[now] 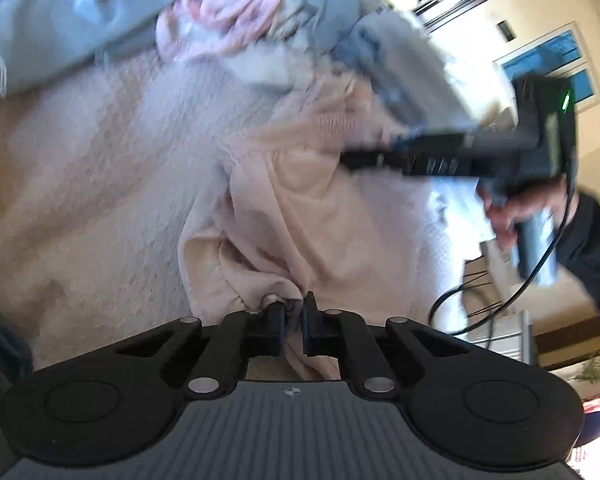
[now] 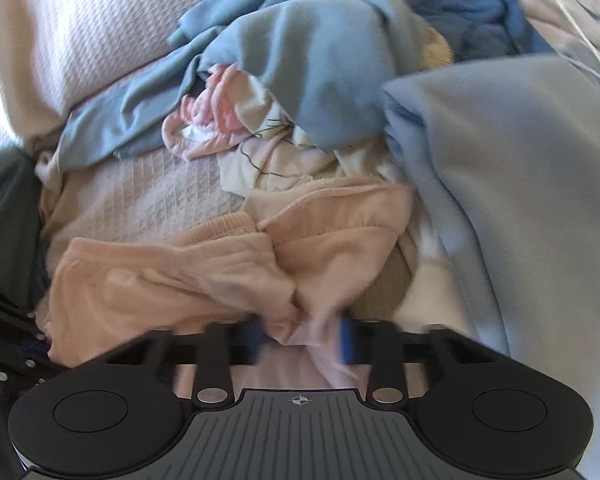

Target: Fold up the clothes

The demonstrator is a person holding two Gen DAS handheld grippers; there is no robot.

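Right tongs motion-blurred.

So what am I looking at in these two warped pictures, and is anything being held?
No robot here: a person holds a handheld gripper in each hand, and a fisheye camera on each looks along its jaws. In the left view, the left gripper is shut on a pale pink garment, and the right hand shows with its tool. In the right view, the right gripper has the same garment's cloth between its jaws, but blur hides the grip. Behind lie blue-grey clothes and a pink-and-white bundle on a cream bedspread.
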